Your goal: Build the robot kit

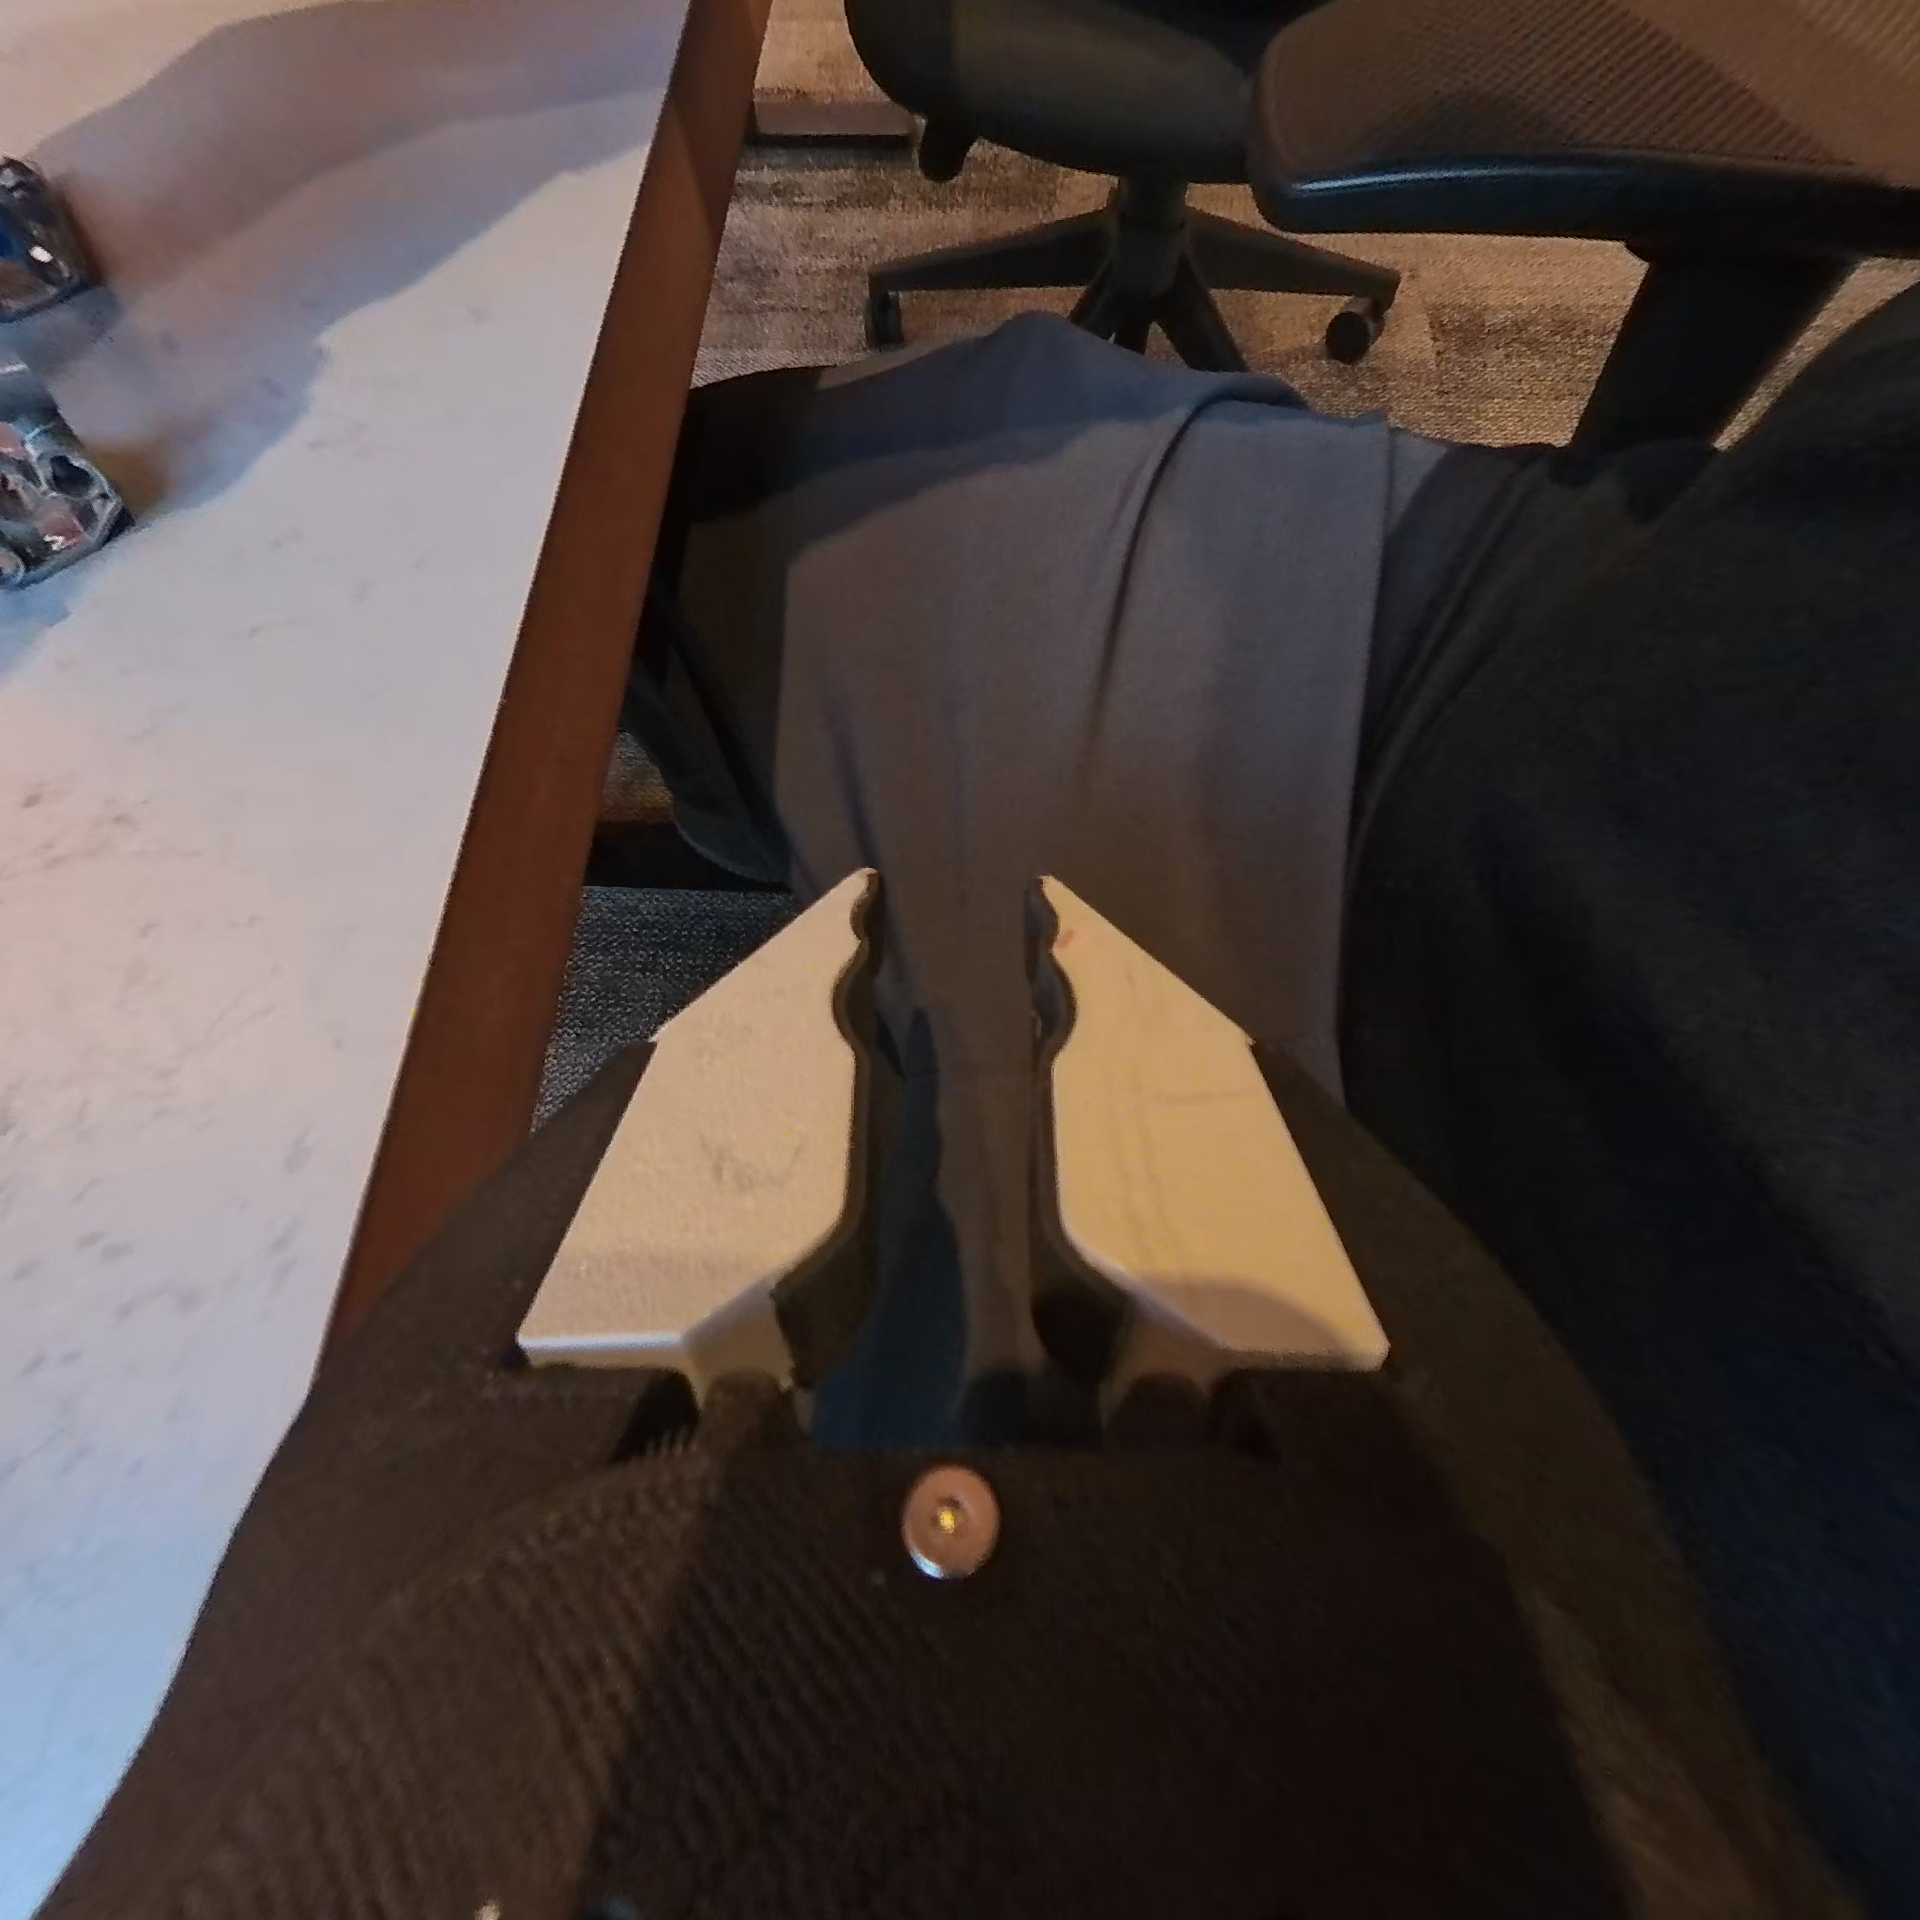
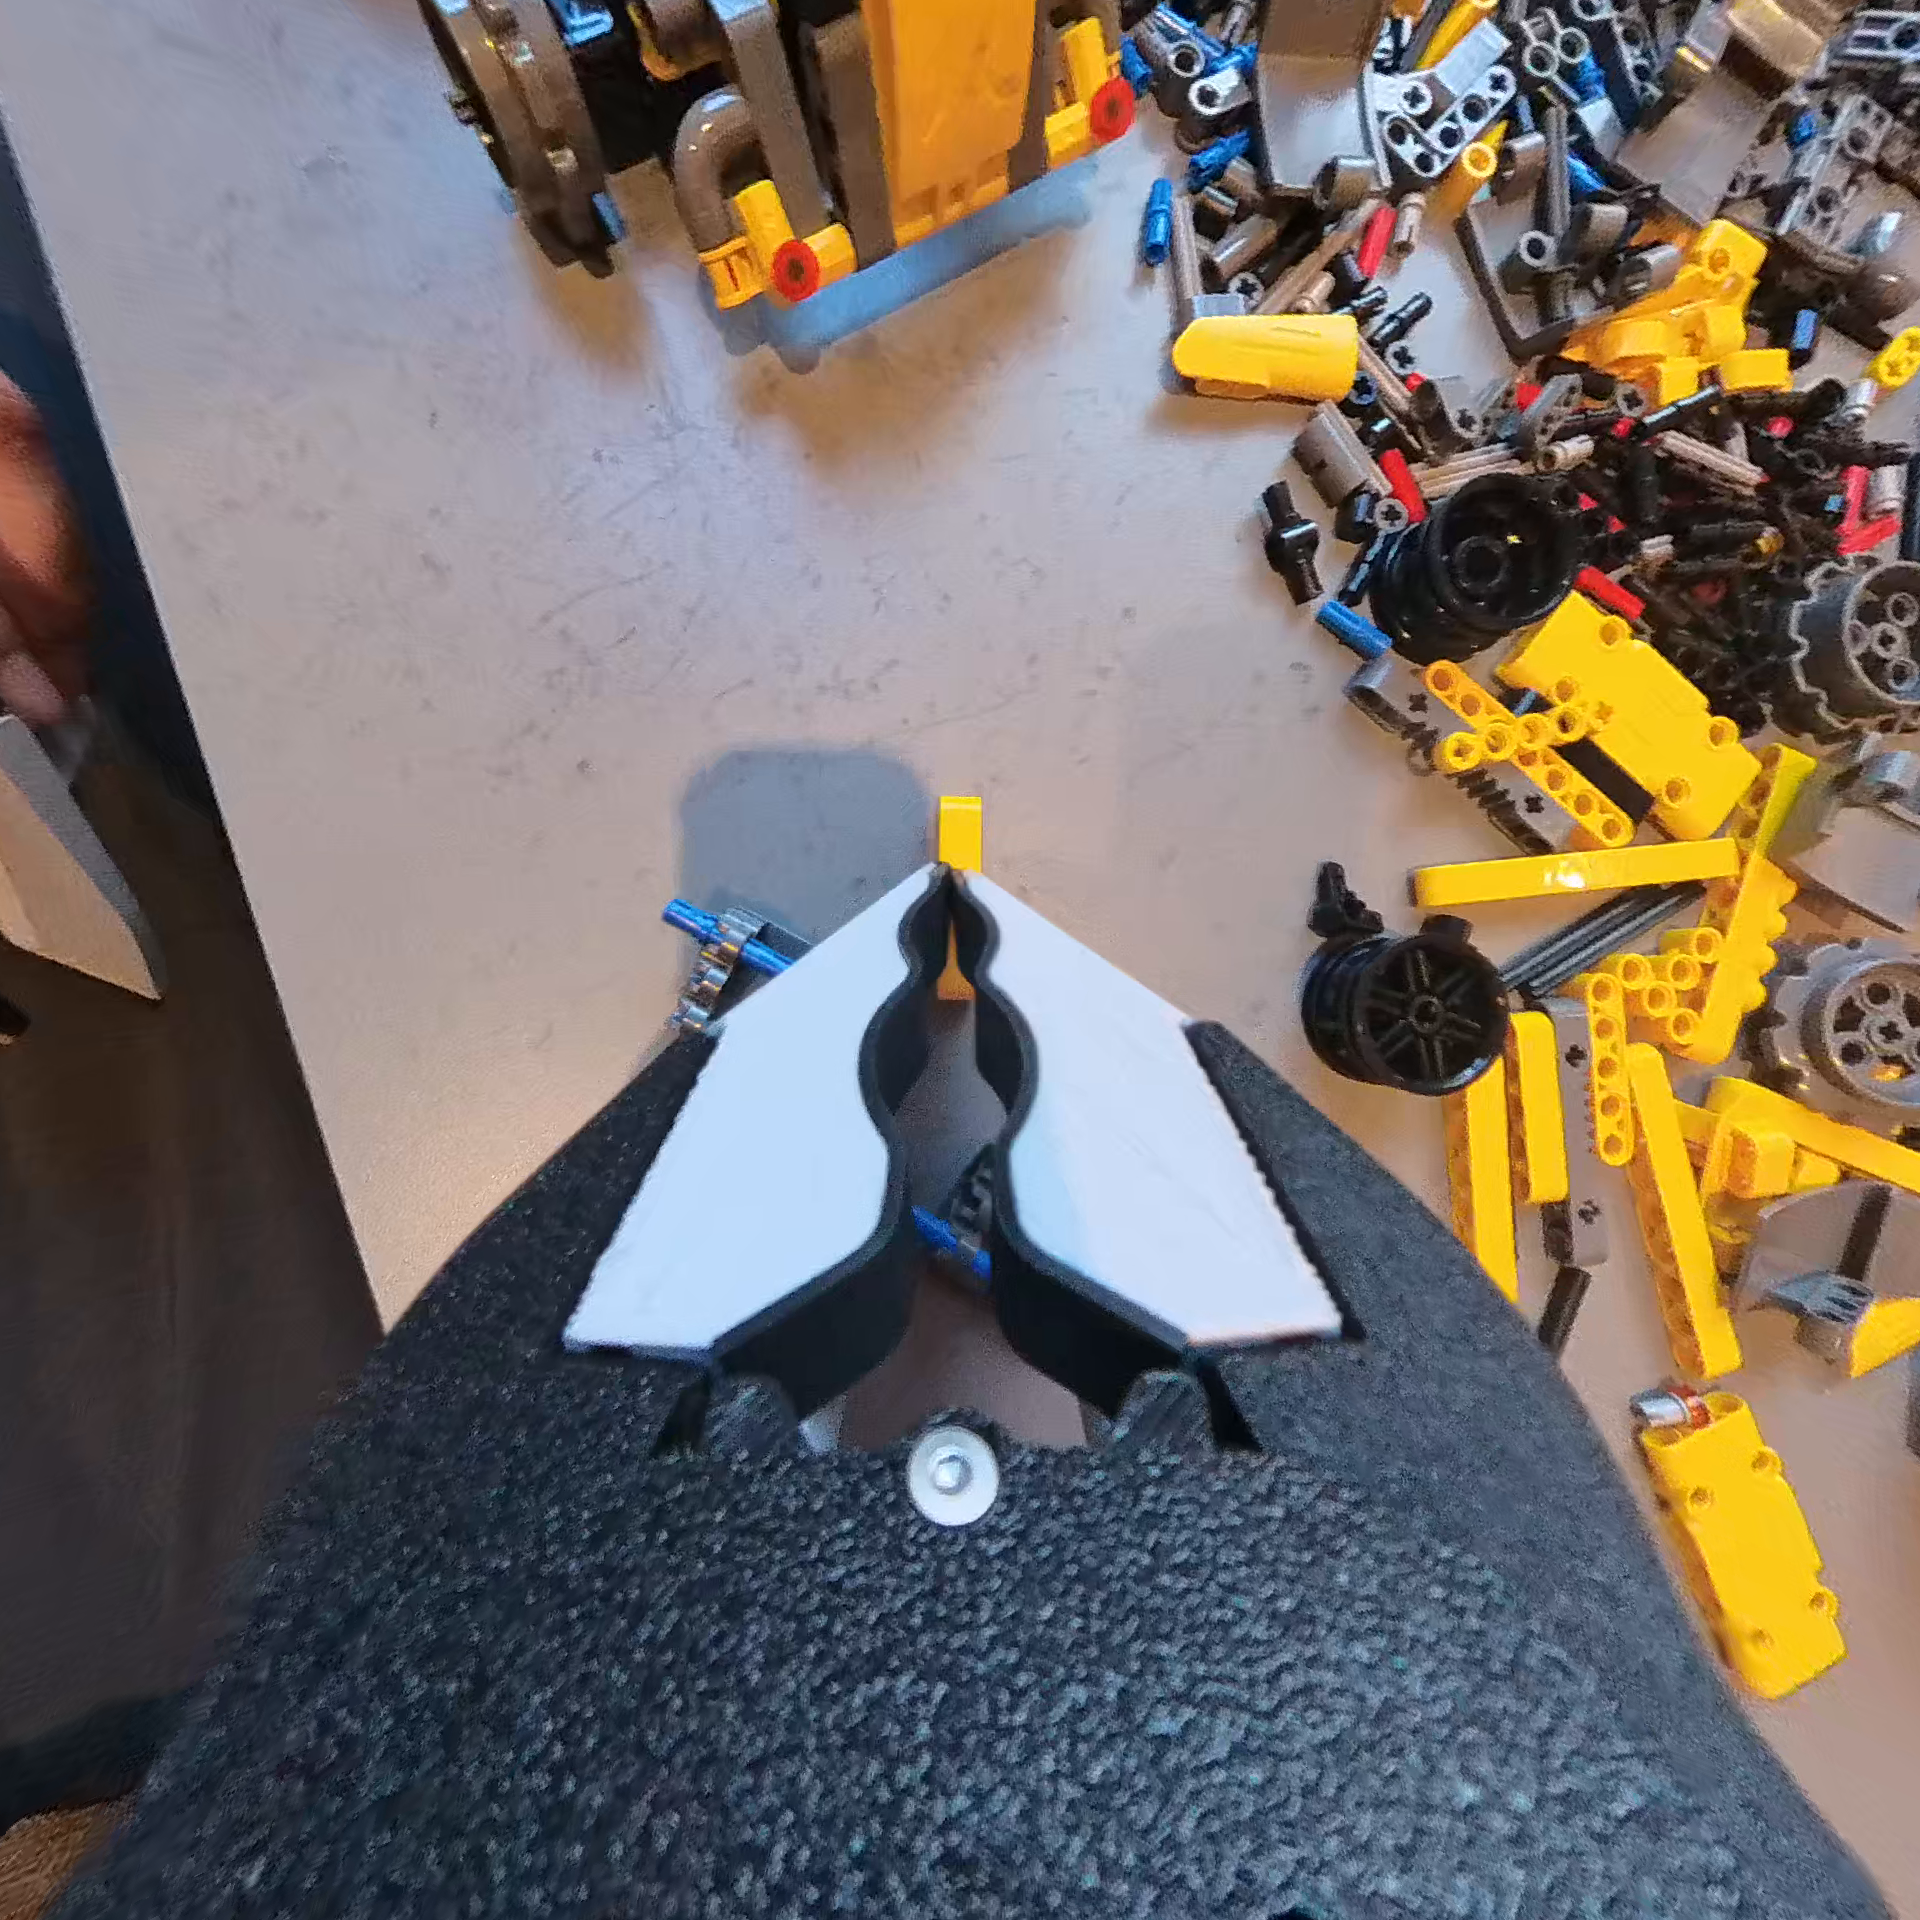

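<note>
The right gripper (image 2: 951,878) hangs over the pale bench (image 2: 499,540), its white fingers (image 2: 790,1122) pressed together at the tips on a small yellow building piece (image 2: 958,826). The piece sticks out beyond the tips, and a strip of it shows again just behind them. Just left of the fingers a blue axle with a grey gear (image 2: 722,940) lies on the bench, partly hidden by the gripper body; another bit of blue and black shows low in the gap between the fingers.

To the right spreads a loose pile of building pieces (image 2: 1621,727) — yellow beams, black pins, red and blue connectors, grey plates. A black spoked wheel (image 2: 1403,1013) sits at its near edge, and a yellow curved panel (image 2: 1268,356) lies farther up. At the far edge of the bench stands a partly built yellow and grey model (image 2: 831,135) with red pins. At the left border, the other gripper's finger (image 2: 62,862) shows, held by a blurred hand (image 2: 31,561).

The left gripper (image 1: 956,894) is off the bench, beside its brown edge (image 1: 582,665) and over a person's lap. Its fingers (image 1: 727,1143) stand part open with nothing between them — only grey-blue trouser cloth (image 1: 987,623) behind. An office chair (image 1: 1132,208) stands on the carpet (image 1: 790,249) beyond.
</note>
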{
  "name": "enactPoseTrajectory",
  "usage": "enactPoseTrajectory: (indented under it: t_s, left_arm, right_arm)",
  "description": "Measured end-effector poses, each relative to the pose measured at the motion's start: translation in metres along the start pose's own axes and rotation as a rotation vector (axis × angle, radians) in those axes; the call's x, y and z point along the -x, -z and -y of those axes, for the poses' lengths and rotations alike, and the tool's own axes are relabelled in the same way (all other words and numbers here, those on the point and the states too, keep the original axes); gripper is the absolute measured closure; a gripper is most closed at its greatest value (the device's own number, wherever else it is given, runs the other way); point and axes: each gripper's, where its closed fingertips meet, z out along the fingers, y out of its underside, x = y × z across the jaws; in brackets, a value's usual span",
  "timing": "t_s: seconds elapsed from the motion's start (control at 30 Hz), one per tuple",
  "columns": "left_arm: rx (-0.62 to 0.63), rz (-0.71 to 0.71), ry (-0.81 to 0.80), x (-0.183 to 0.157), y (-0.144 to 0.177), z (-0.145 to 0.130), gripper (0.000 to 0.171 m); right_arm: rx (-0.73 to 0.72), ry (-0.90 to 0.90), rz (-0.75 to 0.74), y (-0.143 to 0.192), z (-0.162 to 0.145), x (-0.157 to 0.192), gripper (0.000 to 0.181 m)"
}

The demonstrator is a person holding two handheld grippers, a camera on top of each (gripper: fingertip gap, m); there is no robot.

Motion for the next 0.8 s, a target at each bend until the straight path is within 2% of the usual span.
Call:
enactPoseTrajectory:
  t_s: [0.1,0.23,0.4,0.67,0.8]
  left_arm:
    - [0.01,-0.001,0.001,0.0,-0.001,-0.002,0.146]
    - [0.005,-0.001,0.004,0.001,0.0,-0.001,0.146]
    - [0.014,-0.021,0.012,-0.003,-0.002,-0.003,0.146]
    - [-0.006,-0.028,-0.005,-0.007,0.002,0.002,0.146]
    - [-0.008,-0.022,0.015,-0.003,0.0,0.001,0.146]
  right_arm:
    - [-0.017,-0.034,-0.057,0.003,0.002,-0.011,0.157]
    - [-0.074,-0.07,-0.05,0.012,0.008,-0.016,0.17]
    - [-0.1,-0.094,-0.068,0.023,0.008,-0.016,0.167]
    - [-0.05,-0.089,-0.084,0.018,-0.007,-0.009,0.159]
    - [-0.085,-0.12,-0.019,0.019,0.002,-0.004,0.158]
